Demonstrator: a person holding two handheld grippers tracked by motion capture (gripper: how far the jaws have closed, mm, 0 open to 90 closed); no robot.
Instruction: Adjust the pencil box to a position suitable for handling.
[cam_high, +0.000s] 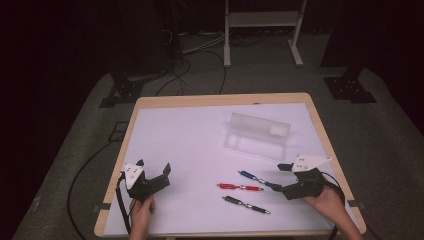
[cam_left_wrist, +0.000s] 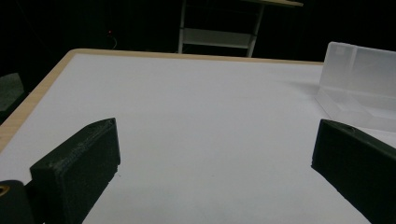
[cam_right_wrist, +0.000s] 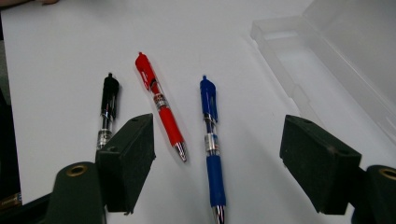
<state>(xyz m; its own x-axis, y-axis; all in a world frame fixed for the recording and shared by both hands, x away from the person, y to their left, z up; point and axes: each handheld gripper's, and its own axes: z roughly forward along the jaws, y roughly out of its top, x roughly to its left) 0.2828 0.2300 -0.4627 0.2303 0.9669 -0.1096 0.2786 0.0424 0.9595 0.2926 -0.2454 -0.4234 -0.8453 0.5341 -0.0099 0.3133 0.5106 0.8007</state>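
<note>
the right gripper (cam_right_wrist: 217, 154) hangs with jaws spread wide over the blue pen (cam_right_wrist: 211, 140), which lies just beside the open clear case (cam_right_wrist: 327, 60), seemingly lined up to grasp it, while the left gripper (cam_high: 152, 172) waits released, well apart from the case.

A white table (cam_high: 200, 135) with a wooden rim stands on grey carpet (cam_high: 390, 130). Beyond it, a white metal frame (cam_high: 262, 20) and black stand bases (cam_high: 349, 89) sit among loose cables (cam_high: 200, 47).

Glossy plastic blue pen (cam_right_wrist: 210, 135), matt jaws
</note>
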